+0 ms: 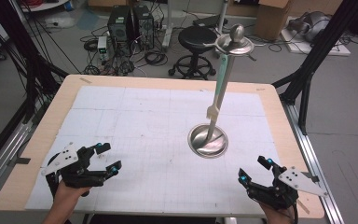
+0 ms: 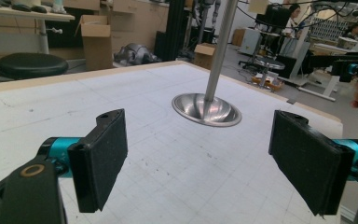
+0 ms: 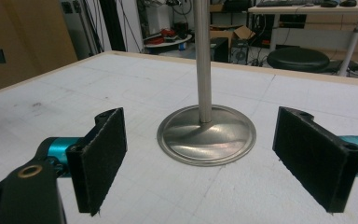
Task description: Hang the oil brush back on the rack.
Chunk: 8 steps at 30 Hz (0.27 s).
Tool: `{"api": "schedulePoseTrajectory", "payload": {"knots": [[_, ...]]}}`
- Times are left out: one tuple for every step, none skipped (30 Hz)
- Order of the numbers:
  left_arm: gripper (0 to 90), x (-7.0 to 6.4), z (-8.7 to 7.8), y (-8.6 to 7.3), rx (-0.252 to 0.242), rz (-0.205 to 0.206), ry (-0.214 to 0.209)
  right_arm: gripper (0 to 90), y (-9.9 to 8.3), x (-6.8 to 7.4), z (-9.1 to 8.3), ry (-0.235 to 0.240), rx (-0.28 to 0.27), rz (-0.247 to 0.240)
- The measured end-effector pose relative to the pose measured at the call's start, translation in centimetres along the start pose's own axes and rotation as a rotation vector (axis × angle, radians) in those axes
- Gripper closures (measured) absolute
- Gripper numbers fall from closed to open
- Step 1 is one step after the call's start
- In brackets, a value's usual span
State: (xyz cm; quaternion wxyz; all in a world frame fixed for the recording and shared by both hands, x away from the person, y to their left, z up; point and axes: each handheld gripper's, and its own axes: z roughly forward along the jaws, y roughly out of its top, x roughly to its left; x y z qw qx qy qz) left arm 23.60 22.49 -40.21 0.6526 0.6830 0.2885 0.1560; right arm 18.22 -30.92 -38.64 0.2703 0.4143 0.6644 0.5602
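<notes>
Centrally on the table [image 1: 121, 93], right of middle, stands a metal stand [image 1: 208, 140], likely rigid, top-heavy and slippery, best gripped at its pole; left tool [image 1: 103, 159] and right tool [image 1: 253, 169] are spread, empty.

Even, diffuse overhead light fills all views, fairly bright, casting only soft, faint shadows on the white table mat [image 1: 135, 121]. The metal stand base [image 3: 206, 135] shows mild sheen, no harsh glare. The high view is soft and low in detail. In both gripper views the near black pads [image 2: 100, 156] blur slightly, and edges bow.
</notes>
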Motion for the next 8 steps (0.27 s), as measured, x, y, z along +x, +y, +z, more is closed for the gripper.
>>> {"api": "schedulePoseTrajectory", "payload": {"knots": [[19.9,0.01,0.0,0.0,0.0,-0.001,0.0,16.2,0.0,-0.01,-0.02,-0.003,0.002,0.002],[19.9,0.01,-0.02,0.0,0.001,-0.001,0.002,16.2,-0.01,-0.03,-0.04,0.0,0.001,0.002],[19.9,0.02,-0.02,-0.01,0.0,-0.002,0.002,16.2,0.0,-0.03,-0.06,0.0,0.002,0.003],[19.8,0.03,-0.02,0.0,0.0,-0.003,0.002,16.1,0.0,-0.08,-0.07,0.0,0.0,-0.002],[19.8,0.06,-0.03,0.01,-0.001,0.0,0.002,16.2,-0.01,-0.1,-0.08,-0.002,0.0,0.0],[19.9,0.08,-0.03,0.02,-0.001,-0.001,0.003,16.2,-0.01,-0.11,-0.09,-0.002,-0.001,0.001],[19.8,0.08,-0.04,0.02,-0.002,-0.001,0.002,16.2,-0.02,-0.12,-0.1,-0.001,-0.002,0.002],[19.8,0.06,-0.05,0.01,-0.004,-0.002,0.002,16.2,-0.03,-0.13,-0.1,-0.001,-0.002,0.003]]}}
